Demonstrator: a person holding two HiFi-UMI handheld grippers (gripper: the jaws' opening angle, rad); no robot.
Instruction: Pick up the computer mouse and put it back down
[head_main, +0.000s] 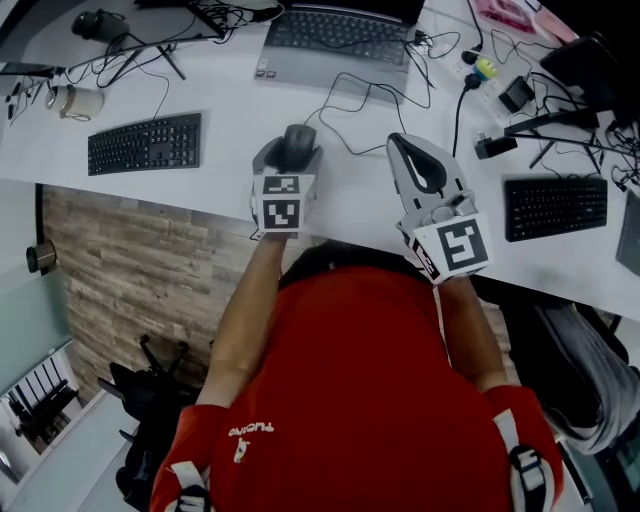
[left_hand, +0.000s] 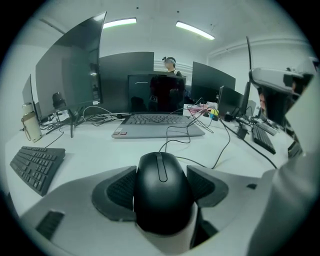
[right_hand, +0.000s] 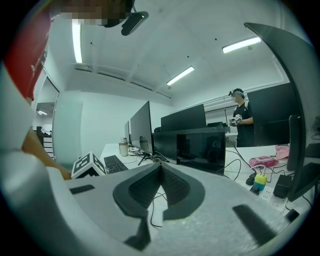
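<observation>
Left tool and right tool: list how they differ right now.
The left tool is closed on the mouse, its pads apart on either side; the right tool holds nothing, its pads meeting. The left tool looks level across the desk; the right tool tilts up, toward the ceiling. Both are grey with dark ribbed pads and carry a marker cube.

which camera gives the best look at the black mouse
The left gripper view: the computer mouse fills the centre, clamped in the jaws of the left gripper, with its scroll wheel and cable plain. The head view shows only its front end from above, beyond that gripper's marker cube. The right gripper view does not show it.
</observation>
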